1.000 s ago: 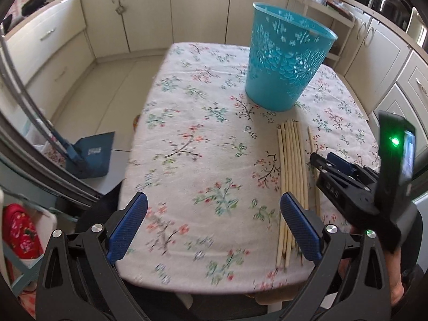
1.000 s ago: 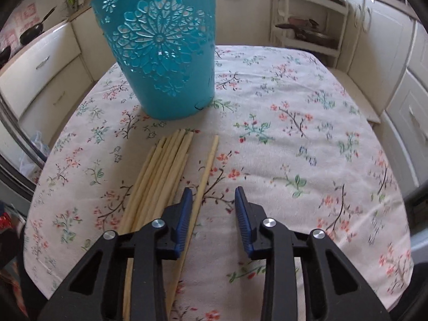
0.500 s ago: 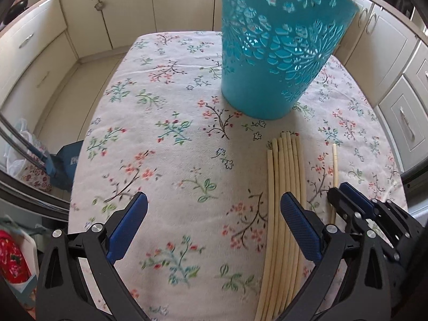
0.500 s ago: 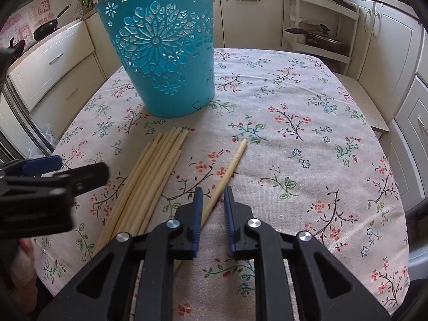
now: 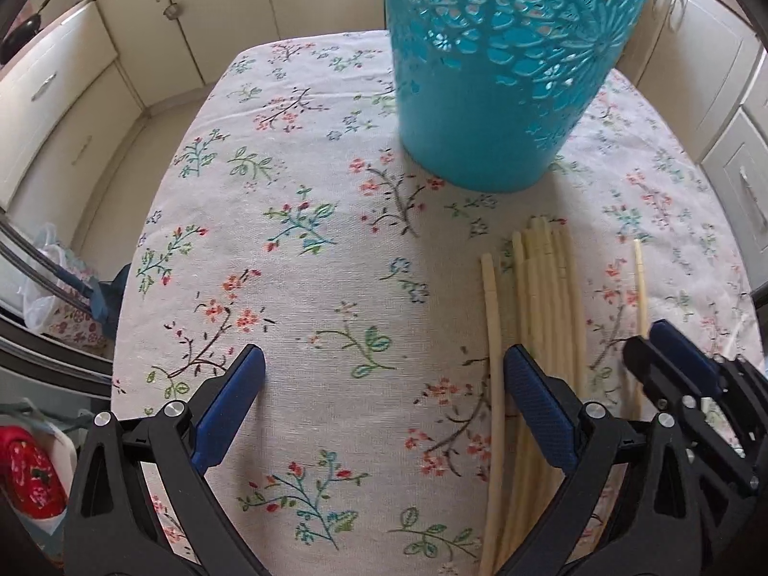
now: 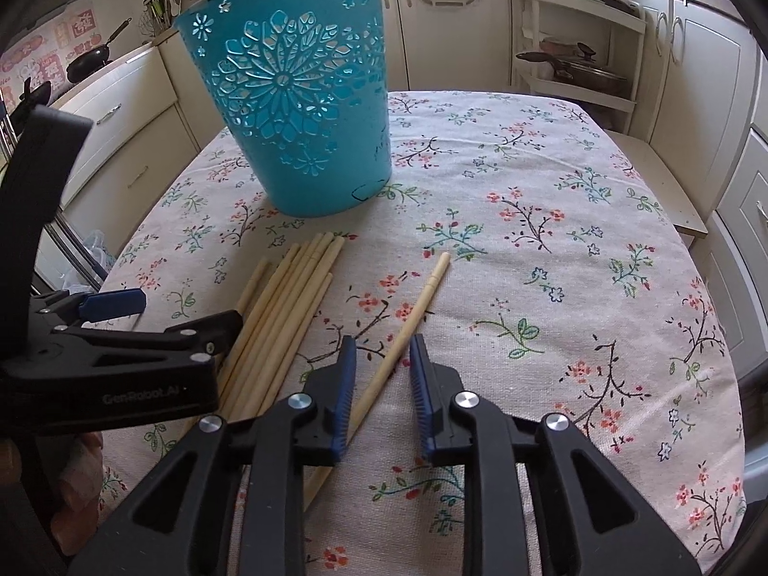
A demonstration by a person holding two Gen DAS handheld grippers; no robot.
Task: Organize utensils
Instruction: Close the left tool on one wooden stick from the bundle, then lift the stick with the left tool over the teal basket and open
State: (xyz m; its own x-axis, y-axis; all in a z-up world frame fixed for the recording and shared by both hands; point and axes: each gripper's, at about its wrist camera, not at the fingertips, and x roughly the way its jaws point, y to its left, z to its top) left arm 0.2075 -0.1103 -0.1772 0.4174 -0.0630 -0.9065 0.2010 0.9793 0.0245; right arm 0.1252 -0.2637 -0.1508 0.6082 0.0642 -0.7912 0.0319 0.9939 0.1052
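While a floral tablecloth (image 6: 552,249) covers the table, cream cabinets (image 6: 696,57) surround it. Left gripper (image 5: 384,374) stands wide, empty; right gripper (image 6: 383,360) jaws, opening, straddle one chopstick (image 6: 422,297).

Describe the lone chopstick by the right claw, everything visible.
The lone chopstick is pale, bamboo-looking and slender. It lies flat on the floral tablecloth, apart from the chopstick bundle, its far end angled away to the right of the teal basket. The right claw straddles it, jaws opening, pads not visibly pressing.
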